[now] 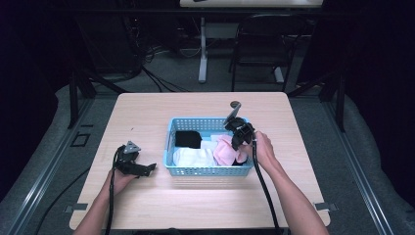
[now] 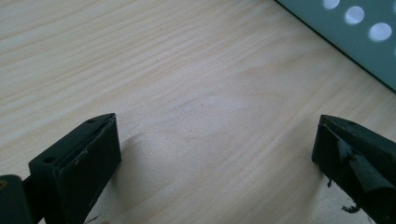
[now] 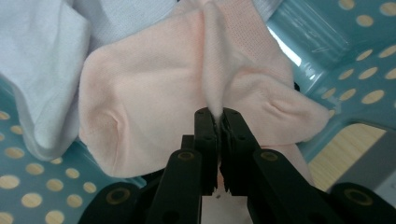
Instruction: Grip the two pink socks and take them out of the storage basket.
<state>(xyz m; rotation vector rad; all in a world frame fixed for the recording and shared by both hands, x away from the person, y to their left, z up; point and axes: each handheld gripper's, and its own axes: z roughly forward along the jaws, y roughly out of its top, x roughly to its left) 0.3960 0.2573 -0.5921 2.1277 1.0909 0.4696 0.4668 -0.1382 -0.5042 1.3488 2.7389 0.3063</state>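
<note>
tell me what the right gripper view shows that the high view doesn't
Right gripper view alone: the right gripper shut on a pinched fold of the pink sock, close enough to see the knit.
High view alone: the table, the left gripper resting left of the basket, and a black garment.
Both: the blue basket, pink sock and white cloth.

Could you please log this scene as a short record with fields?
surface: table
container: blue basket
contents: pink sock, white sock, black sock
right gripper: shut on a fold of the pink sock, inside the basket
left gripper: open, over bare table, left of the basket
</note>
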